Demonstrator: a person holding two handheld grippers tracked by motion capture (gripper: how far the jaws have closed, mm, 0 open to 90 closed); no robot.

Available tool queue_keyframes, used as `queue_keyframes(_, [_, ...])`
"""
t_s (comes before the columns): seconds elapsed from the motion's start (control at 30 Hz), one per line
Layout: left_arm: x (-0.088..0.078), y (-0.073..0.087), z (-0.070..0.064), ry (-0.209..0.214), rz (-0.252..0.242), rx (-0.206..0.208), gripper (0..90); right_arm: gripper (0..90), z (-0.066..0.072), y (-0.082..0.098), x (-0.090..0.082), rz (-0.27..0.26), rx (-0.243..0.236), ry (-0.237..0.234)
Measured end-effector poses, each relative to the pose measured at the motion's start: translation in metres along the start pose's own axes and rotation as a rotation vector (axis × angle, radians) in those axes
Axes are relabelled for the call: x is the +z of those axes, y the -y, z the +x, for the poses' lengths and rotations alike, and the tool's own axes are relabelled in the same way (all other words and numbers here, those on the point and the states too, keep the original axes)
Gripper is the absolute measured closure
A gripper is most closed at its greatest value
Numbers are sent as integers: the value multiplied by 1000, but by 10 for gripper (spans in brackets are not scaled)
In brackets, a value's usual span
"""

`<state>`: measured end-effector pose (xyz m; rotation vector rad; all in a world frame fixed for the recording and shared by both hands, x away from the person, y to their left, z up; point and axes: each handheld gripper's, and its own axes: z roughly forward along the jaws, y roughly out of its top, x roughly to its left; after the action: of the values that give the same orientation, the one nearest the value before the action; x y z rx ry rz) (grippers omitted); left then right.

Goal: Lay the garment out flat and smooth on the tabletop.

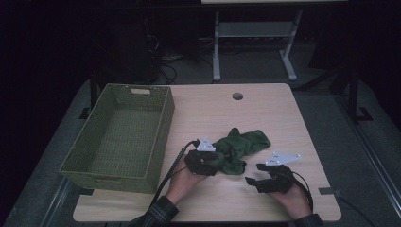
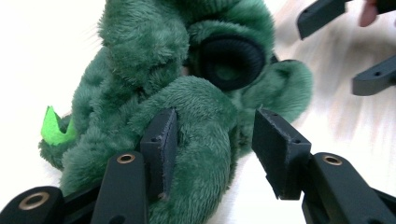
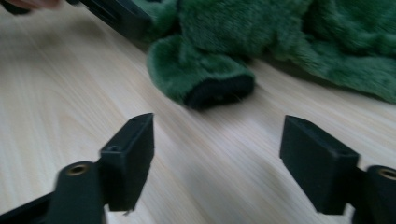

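So I'm working the left tool (image 2: 212, 140) onto the green plush toy (image 1: 239, 147), which is lying mid-worktop (image 1: 265, 198) just right of the woven basket (image 1: 120, 137). Jaws are spread, one pad against the fur, the other clear, so no pinch yet. The right tool (image 3: 217, 154) is hanging spread over bare wood near a plush limb, holding nothing. I'm guessing the next move is squeezing the left shut on that limb, then lifting toward the basket.

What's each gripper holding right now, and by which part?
Nothing gripped. The left gripper is open around a fold of the green plush, one pad touching it; the right gripper is open over bare table.
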<state>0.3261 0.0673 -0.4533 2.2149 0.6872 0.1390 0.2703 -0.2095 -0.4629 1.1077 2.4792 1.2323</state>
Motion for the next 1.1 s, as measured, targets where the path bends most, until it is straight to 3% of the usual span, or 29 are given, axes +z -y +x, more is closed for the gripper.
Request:
queue_keyframes(0.13, [2,1,3,-7,7,1,510,358,3,-3,4,1,7,-17])
queue_keyframes(0.43, [3,4,11,1,-7,-31,704,524,7,-9,17,23,-2,-43])
queue_keyframes(0.63, [-1,4,13,41,-39,-57,765,783,10,-14,24,42,-9,-57])
queue_keyframes(1.0, [-12,-2,9,83,-79,-60,788,825,0,-12,8,18,-18,-15])
queue_keyframes(1.03, [-15,-3,7,90,-84,-58,788,825,-2,-11,4,20,-41,5])
queue_keyframes(1.1, [-16,-4,7,93,-92,-54,788,825,-2,-11,2,21,-40,9])
